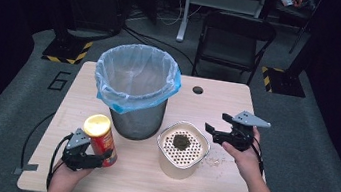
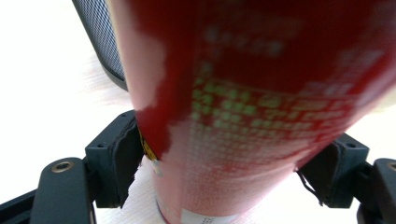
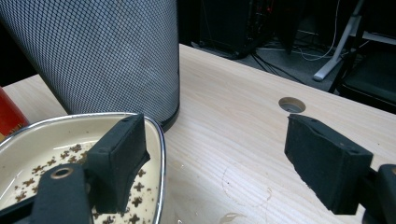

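While the left gripper comes in level from the near edge, its fingers clamp a red crisp can standing nearly upright, yellow lid up, beside the mesh bin. Fingers wide and empty, the right gripper hovers by the cream dish on the worktop.

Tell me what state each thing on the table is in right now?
Chip can: upright, yellow lid on, gripped by the left tool.
Mesh bin: upright, open, lined with a blue bag.
Cream container: uncovered, perforated insert inside with a dark clump on it.
Right tool: open, holding nothing, beside the container.
Crumbs: scattered on the table.
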